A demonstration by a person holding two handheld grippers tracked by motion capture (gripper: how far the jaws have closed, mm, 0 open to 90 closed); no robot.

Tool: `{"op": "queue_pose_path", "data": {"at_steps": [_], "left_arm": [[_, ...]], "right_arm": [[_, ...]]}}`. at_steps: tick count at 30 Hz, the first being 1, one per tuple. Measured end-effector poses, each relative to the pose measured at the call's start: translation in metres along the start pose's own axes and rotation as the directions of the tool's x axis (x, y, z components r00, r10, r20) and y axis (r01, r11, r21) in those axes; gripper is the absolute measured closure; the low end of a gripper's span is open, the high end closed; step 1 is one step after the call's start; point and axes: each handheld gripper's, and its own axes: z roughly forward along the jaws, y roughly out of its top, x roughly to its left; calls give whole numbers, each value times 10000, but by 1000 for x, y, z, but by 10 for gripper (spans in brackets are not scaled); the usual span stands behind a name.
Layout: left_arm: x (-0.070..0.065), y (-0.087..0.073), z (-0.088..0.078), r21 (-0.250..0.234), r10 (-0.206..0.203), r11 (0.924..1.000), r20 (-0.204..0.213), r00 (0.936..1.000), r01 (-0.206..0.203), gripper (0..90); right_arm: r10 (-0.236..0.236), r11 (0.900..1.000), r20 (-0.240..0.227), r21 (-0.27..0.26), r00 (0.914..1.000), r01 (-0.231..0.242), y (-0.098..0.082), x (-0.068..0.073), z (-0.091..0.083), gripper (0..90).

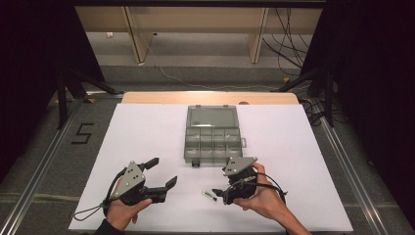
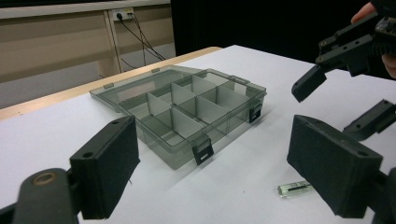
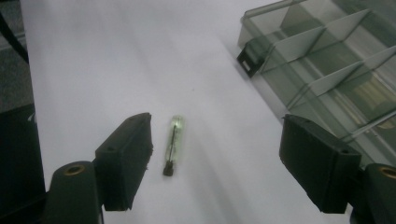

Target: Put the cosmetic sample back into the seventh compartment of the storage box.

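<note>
1. The desk (image 1: 147, 132) is covered in white; grey floor (image 1: 205, 54) and dark curtains (image 1: 372, 73) are seen beyond.
2. The green-handled screwdriver (image 3: 173, 140) is laid near the open organiser box (image 1: 212, 134).
3. The right tool (image 1: 226, 192) is held wide above it, and the left tool (image 1: 164, 173) is held wide, empty.

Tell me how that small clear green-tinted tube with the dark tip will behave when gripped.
The small clear green-tinted tube looks round and slim, so it may roll if nudged sideways on the white table sheet. Its glossy surface suggests it could slip between the right gripper pads. It seems light and probably stiff, possibly fragile.
</note>
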Motion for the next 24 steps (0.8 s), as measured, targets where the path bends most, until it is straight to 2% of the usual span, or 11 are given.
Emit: {"op": "queue_pose_path", "data": {"at_steps": [1,2,3,5,9,13,15,17,24], "left_arm": [[0,0,0,0,0,10000,0,10000,0,157],[0,0,0,0,-1,10000,14,10000,1,157],[0,0,0,-2,-2,10000,12,10000,2,157],[0,0,0,-1,11,10000,-8,10000,-11,157],[0,0,0,2,17,10000,-12,10000,-17,157],[0,0,0,-14,-12,10000,6,10000,12,157],[0,0,0,-12,-3,10000,-8,10000,3,157],[0,0,0,-84,-20,10000,14,10000,21,157],[0,0,-1,-28,5,10000,-16,10000,-5,157]], "right_arm": [[0,10000,0,0,10000,0,0,0,0,267],[-42,9997,-68,235,10000,44,1,1,3,277],[-42,9997,-68,235,10000,44,1,1,3,277],[-44,9976,-159,691,9999,55,4,1,8,293],[-94,9945,-275,1037,9996,122,8,2,15,311],[-113,9870,-557,1593,9984,201,12,3,23,336],[-138,9865,-505,1624,9986,218,12,3,25,337],[-118,9794,-702,2003,9975,257,15,4,30,349],[-144,9660,-962,2557,9953,387,20,6,41,401]]}}
